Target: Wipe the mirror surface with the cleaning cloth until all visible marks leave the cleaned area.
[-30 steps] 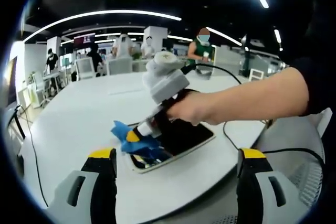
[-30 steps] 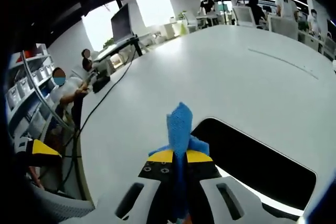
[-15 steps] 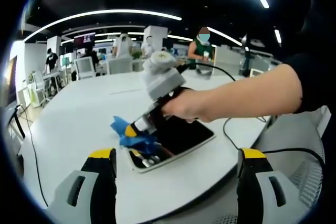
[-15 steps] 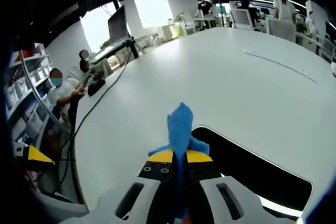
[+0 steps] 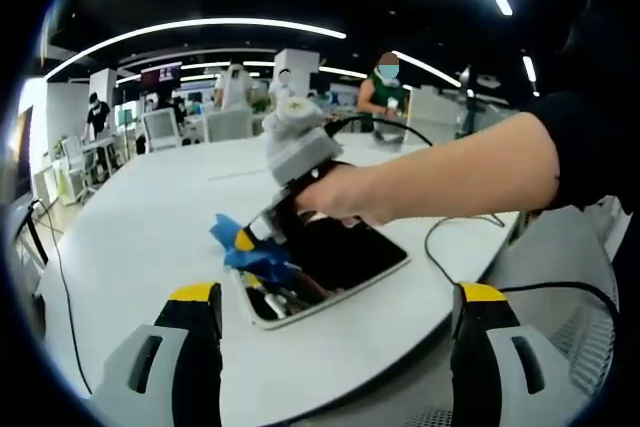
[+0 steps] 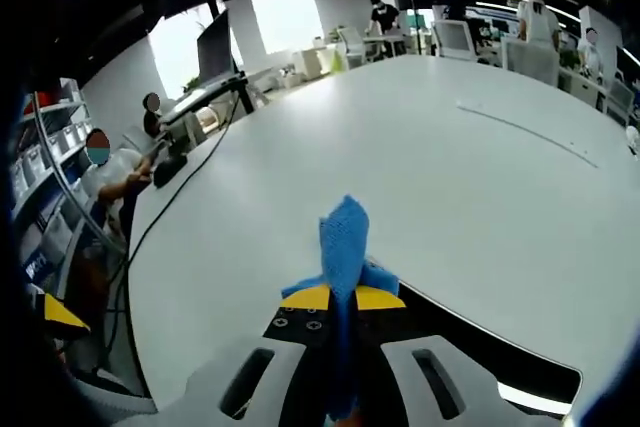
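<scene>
On the white counter [image 5: 130, 237] the mirror [image 5: 340, 257] lies flat near the front edge, and my right tongs [image 6: 343, 297] are pinched tight on the blue cleaning cloth [image 6: 343, 242], tilted down so its folded tip drags over the mirror's near-left corner. My left tongs [image 5: 340, 307] hang back, spread wide and empty, leaving the wipe room. Glare and my hand [image 5: 340, 192] cover much of the mirror, so any remaining marks are, I think, impossible to judge.

an open-plan office, it seems: a big white desk [image 6: 420, 147], ceiling light strips [image 5: 200, 27], a monitor [image 6: 213, 45], office chairs [image 5: 160, 129], shelving [image 6: 45, 162], seated people.
</scene>
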